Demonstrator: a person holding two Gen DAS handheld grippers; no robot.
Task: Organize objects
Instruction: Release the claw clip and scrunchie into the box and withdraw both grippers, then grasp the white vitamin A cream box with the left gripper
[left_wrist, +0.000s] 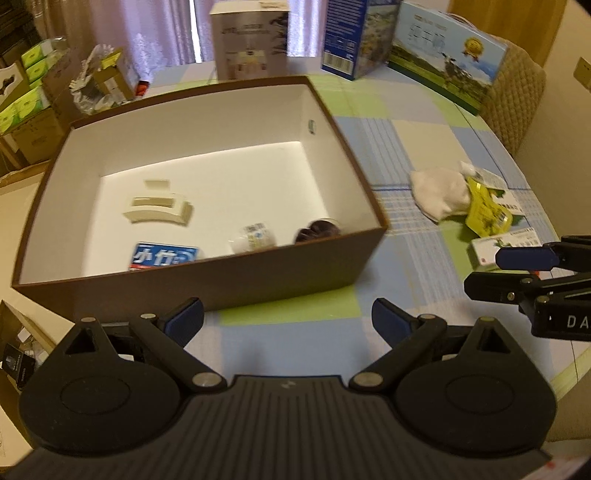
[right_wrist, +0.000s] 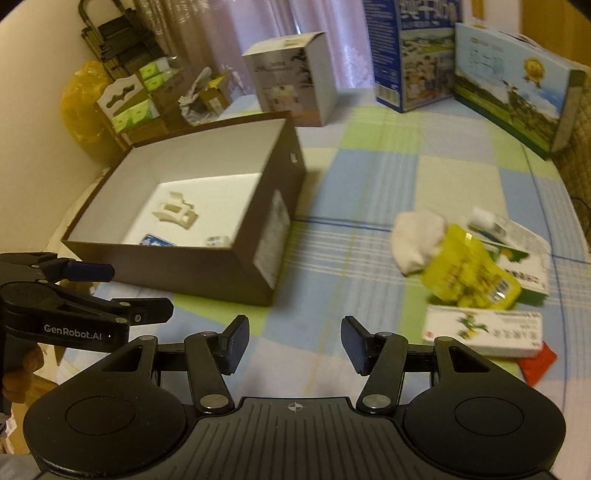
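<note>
- Left gripper (left_wrist: 287, 320) is hovering near the box (left_wrist: 207, 284), jaws wide, gripping nothing.
- Right gripper (right_wrist: 294, 345) is hovering over the table (right_wrist: 351, 177), jaws wide, gripping nothing.
- Pouch (right_wrist: 469, 273) is lying far right.

Checked tablecloth (right_wrist: 369, 184), lilac curtains (left_wrist: 159, 33) behind, quilted chair (left_wrist: 517, 92) beside.

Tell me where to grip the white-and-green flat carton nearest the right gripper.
Take the white-and-green flat carton across its narrow width, from above with the open right gripper. It lies flat on the checked tablecloth, long sides exposed; the yellow pouch crowds its far edge.
</note>
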